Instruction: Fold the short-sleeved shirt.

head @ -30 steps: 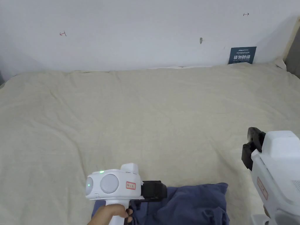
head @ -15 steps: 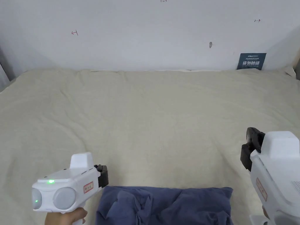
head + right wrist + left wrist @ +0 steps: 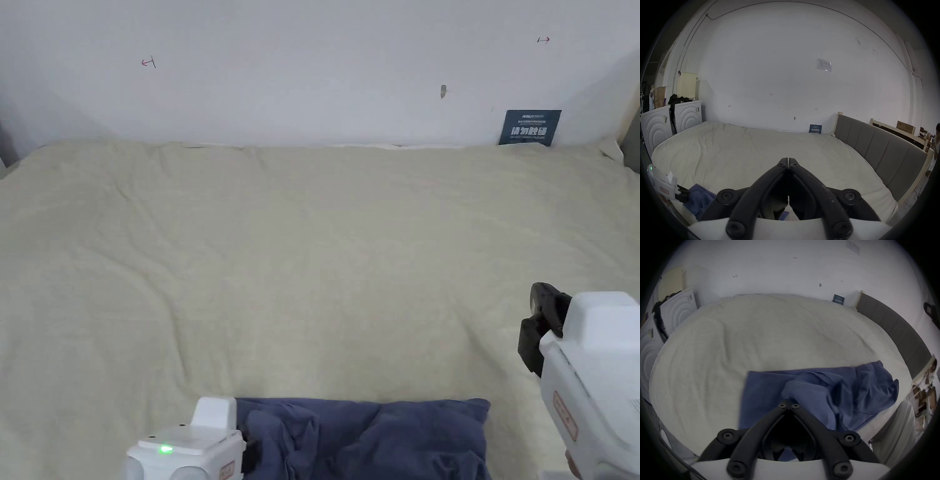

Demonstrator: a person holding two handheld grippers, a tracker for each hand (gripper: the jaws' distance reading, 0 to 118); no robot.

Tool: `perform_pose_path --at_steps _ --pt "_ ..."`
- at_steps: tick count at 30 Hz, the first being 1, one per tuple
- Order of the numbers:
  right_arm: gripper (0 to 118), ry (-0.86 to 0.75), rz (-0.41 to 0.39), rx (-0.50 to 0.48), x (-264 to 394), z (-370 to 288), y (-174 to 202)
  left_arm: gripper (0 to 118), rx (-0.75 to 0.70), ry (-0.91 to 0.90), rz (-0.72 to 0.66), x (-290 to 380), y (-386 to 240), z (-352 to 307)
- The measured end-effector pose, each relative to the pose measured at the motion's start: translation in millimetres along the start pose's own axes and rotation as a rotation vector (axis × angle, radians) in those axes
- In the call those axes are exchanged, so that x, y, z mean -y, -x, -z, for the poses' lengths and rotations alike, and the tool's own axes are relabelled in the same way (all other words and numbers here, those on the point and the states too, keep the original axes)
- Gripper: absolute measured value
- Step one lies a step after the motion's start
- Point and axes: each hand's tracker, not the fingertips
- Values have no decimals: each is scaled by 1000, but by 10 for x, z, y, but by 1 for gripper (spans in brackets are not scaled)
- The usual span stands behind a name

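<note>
Head view: a blue short-sleeved shirt lies crumpled at 6 o'clock on the near edge of a bed covered in a cream sheet. The white body of the left gripper sits at about 7 o'clock, its dark front end right at the shirt's left edge; the fingers themselves are hidden here, so their state cannot be told from this angle. The right gripper stands at 4 o'clock, held above the bare sheet, apart from the shirt. A small dark sign leans against the wall at 1 o'clock.

Left gripper view: the left gripper has its fingers pressed together at the tips, pinching a raised fold of the shirt, which spreads toward 3 o'clock across the sheet.

Right gripper view: the right gripper has its fingers closed tip to tip with nothing between them, pointing over the bare sheet. The shirt shows at 8 o'clock, with the left gripper against its edge. A grey padded headboard runs along the bed at 3 o'clock.
</note>
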Motion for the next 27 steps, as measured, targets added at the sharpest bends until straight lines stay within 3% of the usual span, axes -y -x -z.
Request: perform_pose_path --at_steps 4,12,20,27 --pt "1 12 2 11 39 0 -62 0 81 57 67 12 -405 222" --pt "1 29 -3 45 89 -32 -212 0 27 61 160 84 -907 506" --pt "1 30 9 42 92 -33 -189 0 90 32 35 -50 -650 245" --pt "1 5 7 9 -4 -43 -57 0 265 -46 -156 -442 -22 -358"
